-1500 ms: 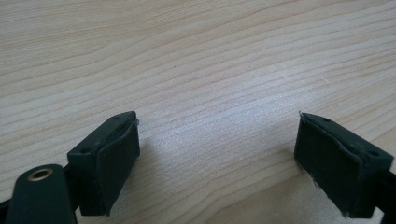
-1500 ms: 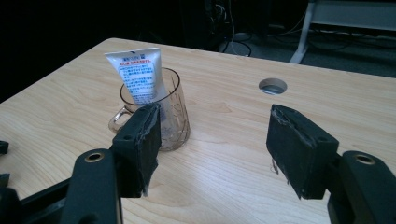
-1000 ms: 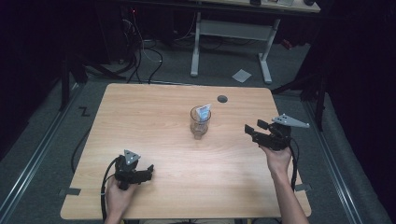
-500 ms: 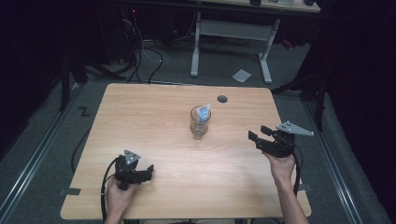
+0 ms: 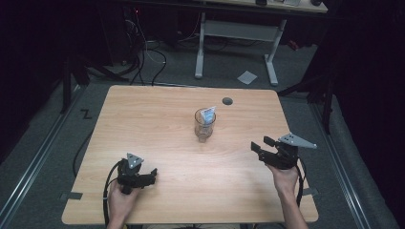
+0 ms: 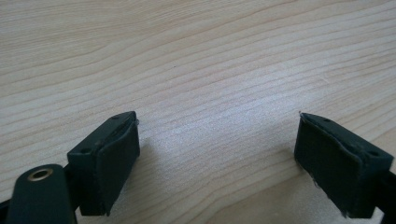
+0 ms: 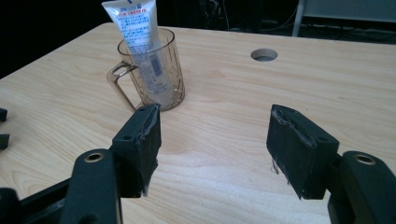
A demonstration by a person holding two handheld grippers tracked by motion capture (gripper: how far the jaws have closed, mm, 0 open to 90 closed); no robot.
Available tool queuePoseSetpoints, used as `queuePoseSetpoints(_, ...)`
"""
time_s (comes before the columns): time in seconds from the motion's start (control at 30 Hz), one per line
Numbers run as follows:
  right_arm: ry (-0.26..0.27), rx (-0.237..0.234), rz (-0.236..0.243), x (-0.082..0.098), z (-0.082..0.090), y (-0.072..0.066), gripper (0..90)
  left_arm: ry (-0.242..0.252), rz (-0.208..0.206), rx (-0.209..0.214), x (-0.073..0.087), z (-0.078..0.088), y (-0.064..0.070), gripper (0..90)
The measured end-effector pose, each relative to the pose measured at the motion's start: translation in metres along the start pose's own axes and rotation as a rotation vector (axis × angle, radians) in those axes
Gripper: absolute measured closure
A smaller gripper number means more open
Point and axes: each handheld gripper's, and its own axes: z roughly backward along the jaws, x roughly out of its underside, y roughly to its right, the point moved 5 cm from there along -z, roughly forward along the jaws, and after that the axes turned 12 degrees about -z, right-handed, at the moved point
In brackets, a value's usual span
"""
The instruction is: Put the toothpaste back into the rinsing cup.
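- Mug (image 5: 204, 127) stands mid-table, a touch toward the far edge, clear glass with its handle showing on the left in the right gripper view, and a white tube (image 5: 208, 116) stands in it, leaning on the rim.
- Over on the left, bare grey floor (image 5: 33, 157) with a rail running along the table's side and a small black mark beside it.
- Left gripper (image 5: 152, 173) sits low on the near-left of the table (image 5: 157, 119), jaws spread, just wood grain between them.
- Pale wood top, a round cable hole (image 5: 227, 101) near the far edge, beyond the mug.
- Behind the table, a dark room: cables (image 5: 143, 52) on the floor, a white desk frame (image 5: 239, 33), a scrap of paper (image 5: 247, 77).
- Right gripper (image 5: 259, 145) hangs over the near-right, jaws wide apart and holding nothing, aimed at the mug but well short of it.
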Motion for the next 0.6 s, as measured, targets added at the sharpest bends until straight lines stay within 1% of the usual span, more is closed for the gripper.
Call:
queuePoseSetpoints(0.33,-0.012,0.008,-0.012,0.013,-0.004,0.0,35.2,-0.001,0.0,0.0,0.0,0.0,0.0,14.3)
queuePoseSetpoints(0.43,-0.023,0.006,-0.018,0.018,-0.007,0.0,35.2,-0.001,0.0,0.0,0.0,0.0,0.0,14.3)
queuePoseSetpoints(0.6,-0.026,-0.002,-0.014,0.025,-0.01,-0.002,35.1,-0.001,-0.001,0.0,0.0,0.0,0.0,14.3)
